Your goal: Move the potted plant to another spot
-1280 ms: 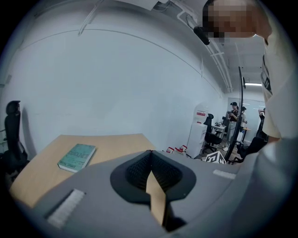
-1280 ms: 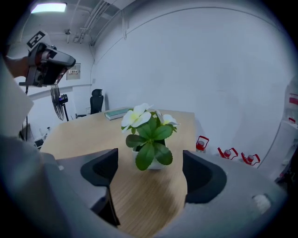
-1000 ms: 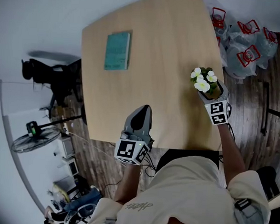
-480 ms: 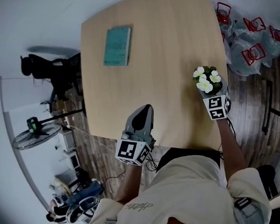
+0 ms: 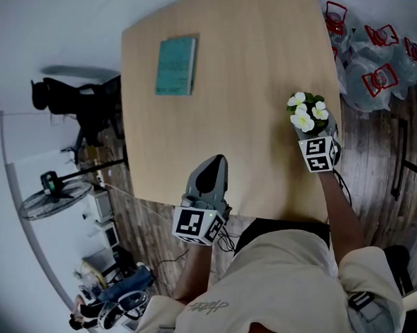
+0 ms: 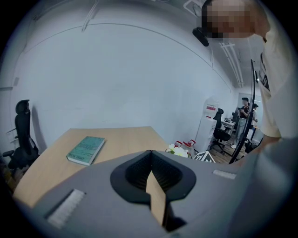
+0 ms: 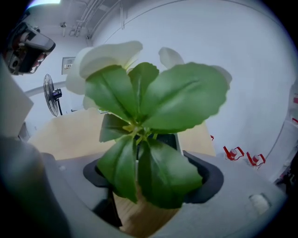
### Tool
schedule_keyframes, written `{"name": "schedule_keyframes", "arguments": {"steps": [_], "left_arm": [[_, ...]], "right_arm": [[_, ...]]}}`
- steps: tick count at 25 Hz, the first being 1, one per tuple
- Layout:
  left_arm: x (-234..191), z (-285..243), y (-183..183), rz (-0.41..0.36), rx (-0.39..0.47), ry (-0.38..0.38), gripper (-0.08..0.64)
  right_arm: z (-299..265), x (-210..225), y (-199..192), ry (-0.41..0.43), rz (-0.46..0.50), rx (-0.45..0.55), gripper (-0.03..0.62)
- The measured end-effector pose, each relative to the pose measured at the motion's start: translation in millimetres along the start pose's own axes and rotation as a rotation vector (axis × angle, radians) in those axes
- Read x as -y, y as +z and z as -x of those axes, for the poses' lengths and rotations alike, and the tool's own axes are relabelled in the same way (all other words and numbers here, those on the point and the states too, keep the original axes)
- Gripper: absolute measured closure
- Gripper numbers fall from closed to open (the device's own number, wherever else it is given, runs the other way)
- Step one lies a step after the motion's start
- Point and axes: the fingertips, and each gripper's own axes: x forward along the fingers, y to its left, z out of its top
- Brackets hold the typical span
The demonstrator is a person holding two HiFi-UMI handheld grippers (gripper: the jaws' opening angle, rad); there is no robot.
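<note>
Grasp step in hand: the potted plant [image 5: 305, 113], near the table's [image 5: 251, 58] right edge, is enclosed by the right gripper's [image 5: 313, 131] wide, closing jaws, though pad contact is possibly hidden by leaves; a firm clamp and then a lift are called for, and the left gripper [image 5: 209, 171] is seen shut and empty.

White-flowered green plant [image 5: 306, 113], teal book [image 5: 175, 66]

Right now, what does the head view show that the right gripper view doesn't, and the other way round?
Only the head view shows the teal book and the person's lap. Only the right gripper view shows the plant's green leaves close up, between the right gripper's jaws, which are closing. Both show the wooden table, the white flowers and a standing fan.
</note>
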Motion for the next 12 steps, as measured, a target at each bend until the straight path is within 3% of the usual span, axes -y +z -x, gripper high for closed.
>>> {"name": "schedule_keyframes", "arguments": {"steps": [2,12], "left_arm": [[0.3,-0.1,0.9,-0.002,0.002,0.0,0.541],[-0.3,0.7,1.1,-0.006,0.005,-0.005,0.541]], "right_arm": [[-0.4,3.0,1.1,-0.001,0.0,0.008,0.249],[3.7,11.9,3.4,0.025,0.001,0.025,0.253]]}}
